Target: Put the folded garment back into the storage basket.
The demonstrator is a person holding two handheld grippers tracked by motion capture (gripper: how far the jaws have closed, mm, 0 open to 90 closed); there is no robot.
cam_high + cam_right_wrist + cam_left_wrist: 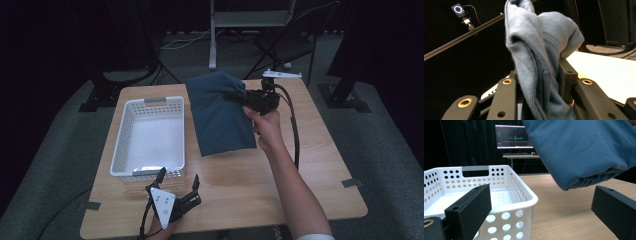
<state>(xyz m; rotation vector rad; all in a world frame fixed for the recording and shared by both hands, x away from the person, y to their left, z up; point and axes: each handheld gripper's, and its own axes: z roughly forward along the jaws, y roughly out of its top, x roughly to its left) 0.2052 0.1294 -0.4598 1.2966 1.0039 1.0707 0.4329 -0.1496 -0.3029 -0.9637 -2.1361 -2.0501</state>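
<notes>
A folded blue cloth (220, 112) hangs lifted above the table (240, 180), just right of a white perforated basket (150, 137). My right gripper (235, 96) is shut on the cloth's upper edge. In the right gripper view the bunched fabric (539, 65) sits squeezed between the two black jaws. My left gripper (178, 181) rests near the table's front edge, in front of the basket, with its jaws wide apart and nothing between them. From the left gripper view the cloth (584, 150) hangs above and to the right of the basket (506, 192).
The basket holds nothing. A folding chair (287, 45) and a stand's legs (215, 45) are on the floor beyond the table's far edge. A monitor (511, 137) glows on a desk in the background. Tape marks (352, 182) sit at the table's edges.
</notes>
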